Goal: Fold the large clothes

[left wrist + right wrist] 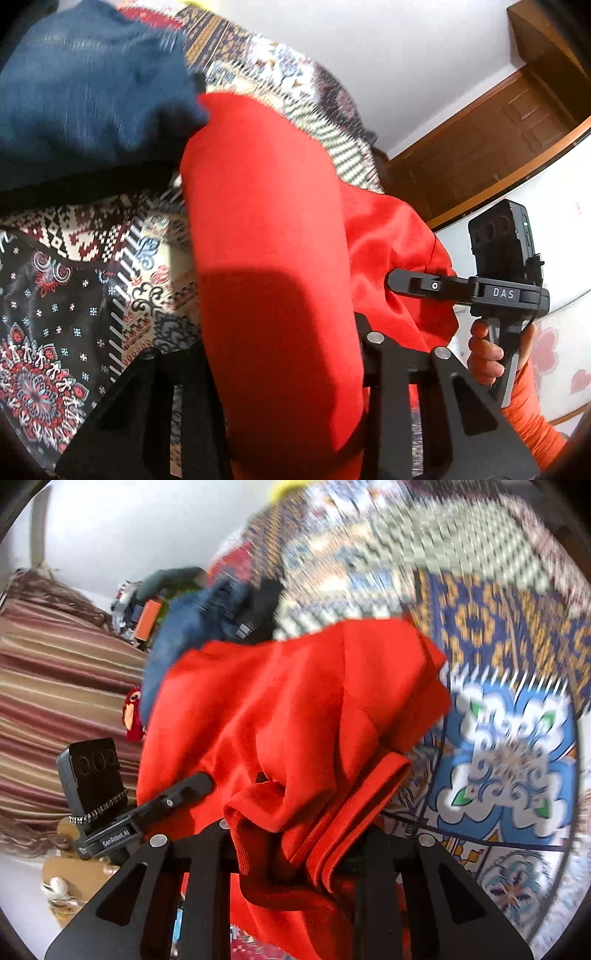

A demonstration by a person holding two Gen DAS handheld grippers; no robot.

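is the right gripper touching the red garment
Touching. The left wrist view shows the right gripper with its finger pressed into the red garment, whose cloth bunches around it.

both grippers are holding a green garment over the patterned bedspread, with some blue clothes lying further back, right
Not quite: the garment is red, not green. Both wrist views show it. The rest stands: the left gripper and right gripper hold it over the patterned bedspread, with blue clothes further back.

Plain bright red garment (266,236), blue denim clothing (88,92), bedspread (55,317) patterned in black, red, cream and blue motifs, maroon-and-tan striped fabric (62,672), black grippers (288,853), brown wooden door (491,136)
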